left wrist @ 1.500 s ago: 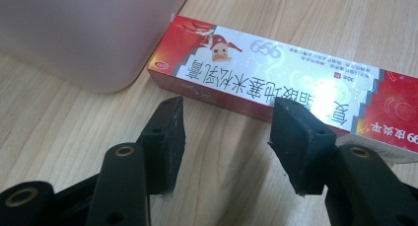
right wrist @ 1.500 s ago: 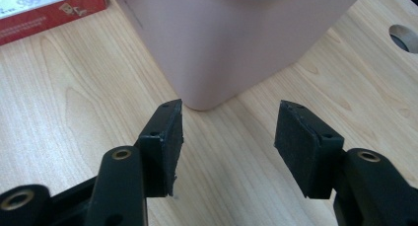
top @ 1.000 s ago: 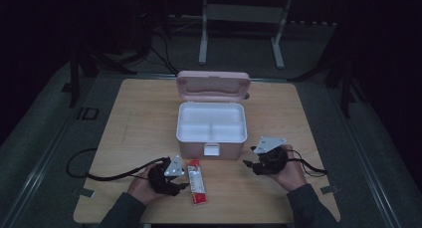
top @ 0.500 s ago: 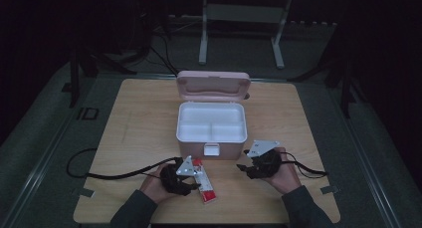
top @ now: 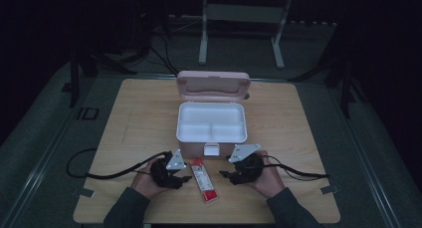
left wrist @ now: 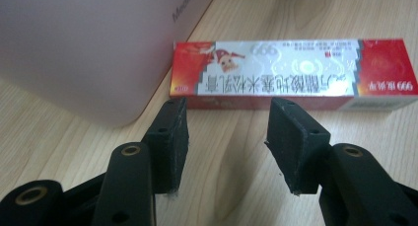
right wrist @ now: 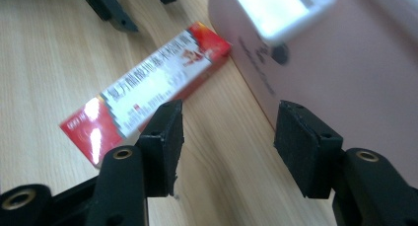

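A red-and-white carton (top: 204, 180) lies flat on the wooden table (top: 139, 118), just in front of an open pink box (top: 211, 123). My left gripper (top: 184, 179) rests left of the carton and points at its long side. Its jaws have just been opening and hold nothing. In the left gripper view the carton (left wrist: 291, 73) lies just past my open left gripper (left wrist: 226, 122). My right gripper (top: 224, 174) is to the right of the carton, open. In the right gripper view the carton (right wrist: 148, 95) lies ahead-left of my right gripper (right wrist: 226, 127), beside the pink box (right wrist: 335, 63).
The box's white inside has divided compartments, and its lid (top: 213, 84) stands up at the back. A latch (top: 211, 149) sticks out of its front wall near the carton. Cables (top: 99, 173) trail from both grippers. Bare tabletop lies to either side of the box.
My right gripper has slid left toward the carton. My left gripper went up to the carton and drew back a little. The carton has shifted slightly to the right.
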